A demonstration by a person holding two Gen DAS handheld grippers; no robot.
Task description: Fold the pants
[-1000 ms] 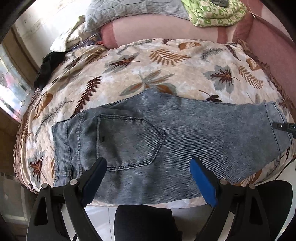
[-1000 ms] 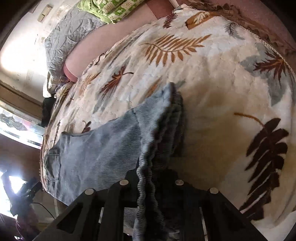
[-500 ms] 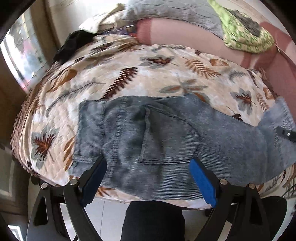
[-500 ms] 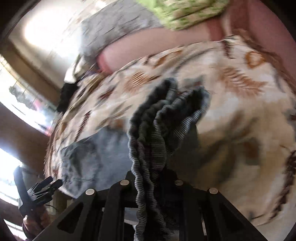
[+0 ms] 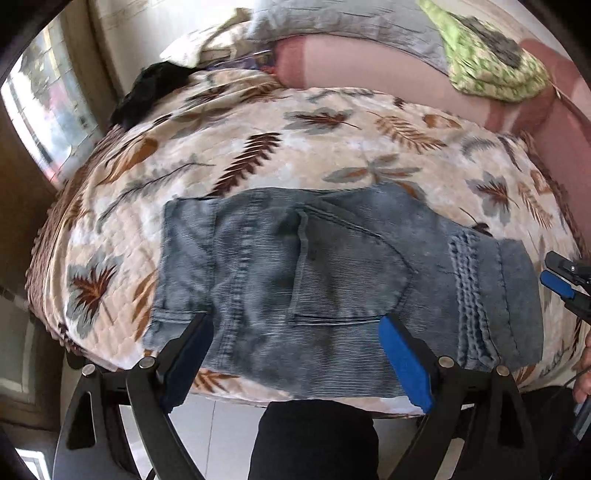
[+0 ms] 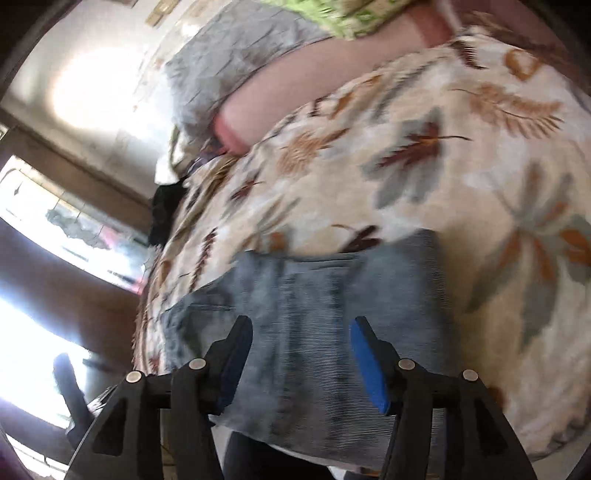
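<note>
The grey-blue denim pants (image 5: 332,280) lie folded over on the leaf-print bedspread (image 5: 295,147), back pocket up, with the leg ends laid across their right side (image 5: 495,295). My left gripper (image 5: 295,343) is open and empty, hovering over the pants' near edge. My right gripper (image 6: 301,354) is open and empty just above the folded denim (image 6: 332,314); it also shows at the right edge of the left wrist view (image 5: 565,284).
A pink bolster (image 5: 369,66), a grey quilt (image 5: 351,18) and a green folded cloth (image 5: 487,66) lie at the head of the bed. A black garment (image 5: 155,88) sits at the far left. A window (image 5: 44,99) is on the left. Tiled floor (image 5: 214,424) lies below the bed edge.
My right gripper carried the leg ends over onto the upper part of the pants and let go; it now stands open. My left gripper stayed open and shifted its aim leftward.
</note>
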